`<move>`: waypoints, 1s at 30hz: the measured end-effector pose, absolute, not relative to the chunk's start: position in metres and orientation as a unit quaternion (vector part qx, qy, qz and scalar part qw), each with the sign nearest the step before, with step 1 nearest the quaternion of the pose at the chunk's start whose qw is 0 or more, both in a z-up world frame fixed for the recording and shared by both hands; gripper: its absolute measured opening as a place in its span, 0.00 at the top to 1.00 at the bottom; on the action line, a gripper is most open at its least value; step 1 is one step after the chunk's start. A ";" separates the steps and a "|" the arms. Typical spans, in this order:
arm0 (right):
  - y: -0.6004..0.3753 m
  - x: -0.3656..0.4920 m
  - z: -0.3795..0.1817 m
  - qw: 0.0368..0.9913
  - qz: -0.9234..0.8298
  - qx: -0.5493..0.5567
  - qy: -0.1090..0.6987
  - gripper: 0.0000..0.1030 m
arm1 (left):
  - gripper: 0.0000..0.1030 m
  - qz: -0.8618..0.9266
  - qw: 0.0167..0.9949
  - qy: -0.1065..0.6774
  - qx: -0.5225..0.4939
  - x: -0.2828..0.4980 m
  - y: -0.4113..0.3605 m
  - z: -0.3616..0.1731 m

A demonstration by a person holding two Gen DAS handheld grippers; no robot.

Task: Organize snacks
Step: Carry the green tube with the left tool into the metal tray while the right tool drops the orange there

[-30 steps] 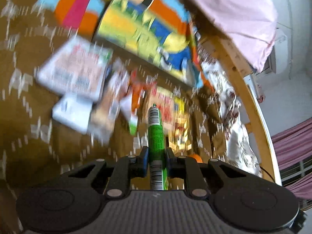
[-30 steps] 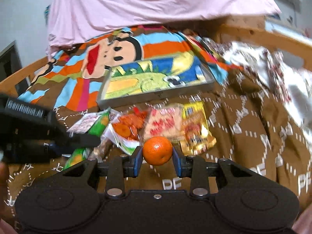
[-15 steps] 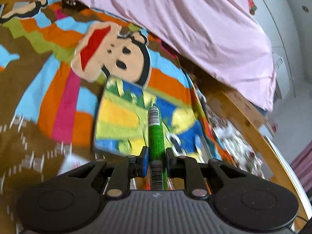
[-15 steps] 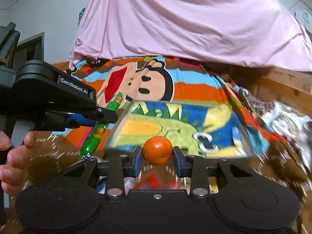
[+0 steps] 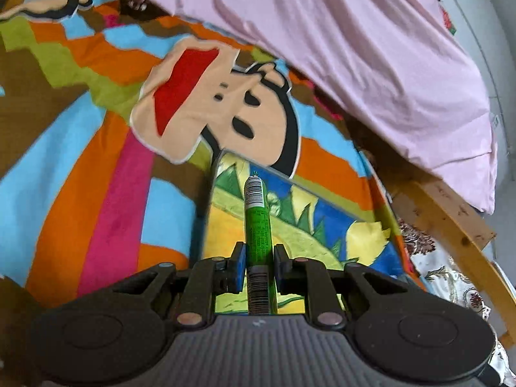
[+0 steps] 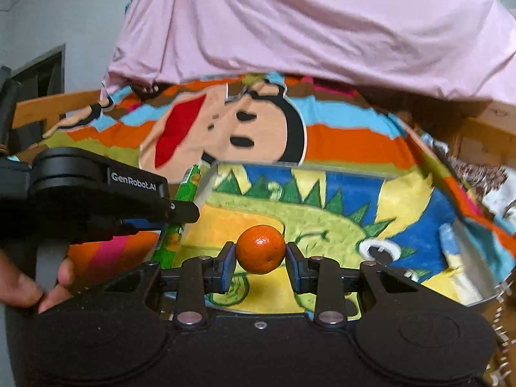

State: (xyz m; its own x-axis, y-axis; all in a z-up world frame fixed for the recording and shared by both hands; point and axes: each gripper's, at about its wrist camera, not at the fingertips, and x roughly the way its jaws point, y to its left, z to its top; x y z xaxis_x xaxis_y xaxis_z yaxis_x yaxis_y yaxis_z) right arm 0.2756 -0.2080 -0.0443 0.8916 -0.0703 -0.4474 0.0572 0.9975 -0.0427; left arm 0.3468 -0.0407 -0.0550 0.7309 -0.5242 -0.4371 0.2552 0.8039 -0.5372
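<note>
Green, slim plastic-wrapped snack stick (image 5: pixel 257 225) with white barcode ends, clamped lengthwise in left gripper (image 5: pixel 257 266); round glossy orange mandarin (image 6: pixel 260 249) pinched between right gripper (image 6: pixel 260 262) pads. Both above shallow metal-rimmed tray (image 6: pixel 467 254) with yellow-green-blue cartoon lining, on striped colourful blanket (image 5: pixel 96 174).
</note>
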 end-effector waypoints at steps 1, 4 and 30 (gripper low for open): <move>-0.208 0.279 -0.048 0.971 -0.033 -0.013 0.235 0.66 | 0.82 -0.216 0.902 0.299 -0.224 0.349 -0.042 -0.059; -0.208 0.286 -0.059 0.968 -0.035 -0.004 0.250 0.66 | 0.81 -0.217 0.905 0.303 -0.207 0.352 -0.047 -0.067; -0.254 0.226 0.017 0.977 -0.087 0.070 0.181 0.14 | 0.24 -0.195 0.918 0.294 -0.182 0.315 -0.038 -0.010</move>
